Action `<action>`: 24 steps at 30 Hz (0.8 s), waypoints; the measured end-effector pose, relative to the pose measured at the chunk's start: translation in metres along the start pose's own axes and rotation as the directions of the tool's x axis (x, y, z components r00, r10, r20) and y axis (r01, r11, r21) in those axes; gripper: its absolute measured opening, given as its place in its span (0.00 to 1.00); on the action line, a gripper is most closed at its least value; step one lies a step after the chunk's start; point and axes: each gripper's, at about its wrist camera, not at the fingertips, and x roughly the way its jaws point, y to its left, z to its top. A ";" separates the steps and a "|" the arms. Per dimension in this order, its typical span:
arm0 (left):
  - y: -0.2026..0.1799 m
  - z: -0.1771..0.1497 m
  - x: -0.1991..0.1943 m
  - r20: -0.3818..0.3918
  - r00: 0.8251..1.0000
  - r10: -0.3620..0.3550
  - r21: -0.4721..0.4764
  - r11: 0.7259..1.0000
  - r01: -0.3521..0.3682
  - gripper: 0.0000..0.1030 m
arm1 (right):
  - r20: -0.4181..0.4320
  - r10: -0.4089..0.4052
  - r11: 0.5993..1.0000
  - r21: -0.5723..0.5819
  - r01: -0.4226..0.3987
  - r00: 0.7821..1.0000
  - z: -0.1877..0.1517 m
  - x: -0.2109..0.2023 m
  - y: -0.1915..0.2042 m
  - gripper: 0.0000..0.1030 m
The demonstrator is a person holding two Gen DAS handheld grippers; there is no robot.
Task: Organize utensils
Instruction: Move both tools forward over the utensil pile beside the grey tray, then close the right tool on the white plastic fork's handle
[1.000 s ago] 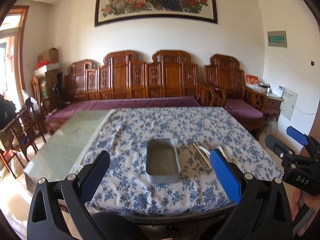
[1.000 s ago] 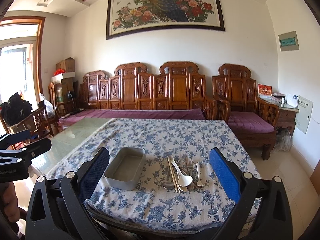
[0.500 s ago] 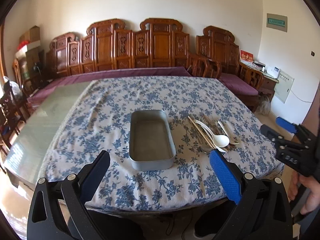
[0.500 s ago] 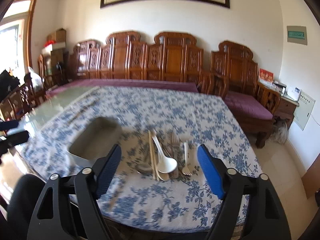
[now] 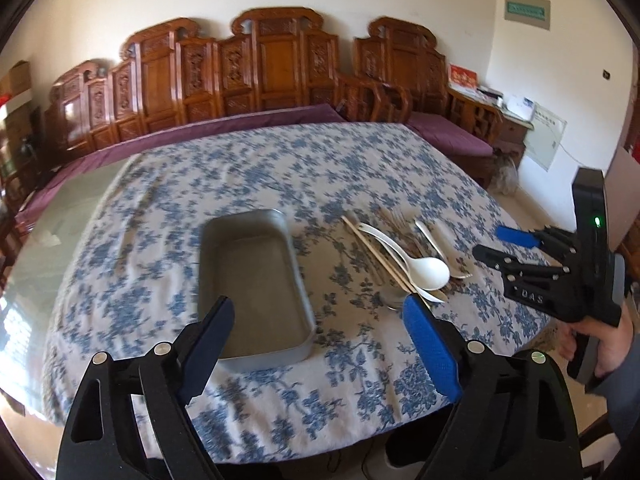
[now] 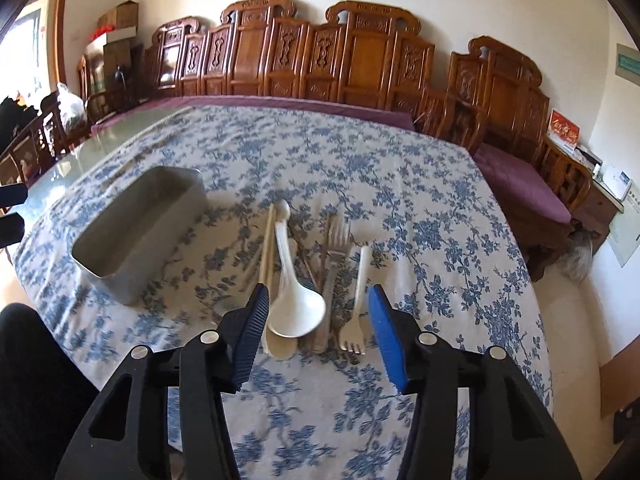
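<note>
Both grippers are now sitting lower and closer over the utensils than a second ago. The white spoon (image 6: pixel 295 312), chopsticks (image 6: pixel 265 248) and forks are lying between the right gripper (image 6: pixel 318 336) and its spread blue pads. The left gripper (image 5: pixel 316 344), also spread, is hanging above the smooth grey metal tray (image 5: pixel 252 280); only its view is showing the right hand (image 5: pixel 604 344).

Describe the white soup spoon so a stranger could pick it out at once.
On the blue-flowered tablecloth, right of the grey metal rectangular tray, lies a heap of cutlery. The white soup spoon lies on top, its deep round bowl nearest the open right claw, broader than the pale forks and chopsticks alongside.
</note>
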 end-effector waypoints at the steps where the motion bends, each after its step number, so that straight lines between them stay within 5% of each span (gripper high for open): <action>1: -0.003 0.000 0.007 -0.013 1.000 -0.006 0.009 1.000 0.006 0.79 | -0.014 0.001 1.000 0.003 -0.001 1.000 -0.002 0.005 -0.006 0.52; 7: -0.015 -0.003 0.037 -0.067 0.998 -0.017 0.040 0.999 0.020 0.79 | -0.150 0.045 0.996 0.084 -0.033 0.988 -0.018 0.054 -0.037 0.41; 18: -0.025 -0.017 0.079 -0.144 0.989 -0.034 0.045 0.998 0.041 0.79 | -0.185 0.112 0.977 0.200 -0.074 0.976 -0.025 0.107 -0.059 0.35; 24: -0.032 -0.011 0.092 -0.162 0.986 -0.039 0.068 0.996 0.051 0.79 | -0.210 0.073 0.991 0.128 -0.047 0.975 -0.012 0.129 -0.054 0.24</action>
